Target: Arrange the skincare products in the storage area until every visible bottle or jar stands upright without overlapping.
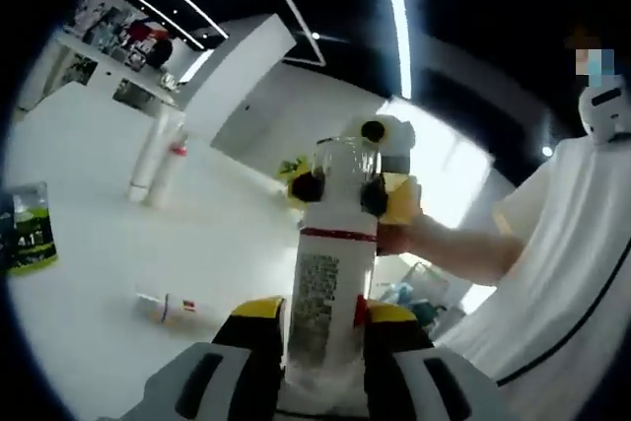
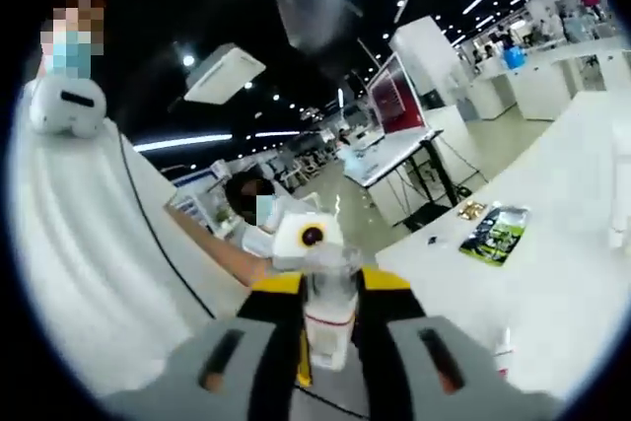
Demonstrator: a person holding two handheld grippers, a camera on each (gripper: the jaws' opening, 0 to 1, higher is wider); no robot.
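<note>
- The left gripper [image 1: 320,337] is clamped around the lower body of a white bottle [image 1: 329,273] with a red band and a clear cap, holding it off the white table [image 1: 118,244].
- In the left gripper view the right gripper [image 1: 340,189] closes its dark pads on the same bottle just above the red band, at the clear cap, with the person's hand [image 1: 399,236] behind it.
- The right gripper view shows that grip from the other end: its own jaws sit tight on the clear cap end of the bottle [image 2: 328,317], and the left gripper [image 2: 308,236] lies just beyond.
- The step in hand looks like a two-gripper reorienting or handover of this bottle in the air, before it is stood on the table.
- Beyond the held bottle, a small tube [image 1: 170,309] lies flat on the table; it will likely need standing up later.
- Farther from the bottle, a green and dark packet [image 1: 30,229] lies near the table edge.
- Farthest from the bottle, two tall white bottles [image 1: 158,157] stand upright, just beside each other.
- The next move calls for one gripper to let go while the other keeps hold, then lowering the bottle base-down onto a bare patch well apart from the standing pair.
</note>
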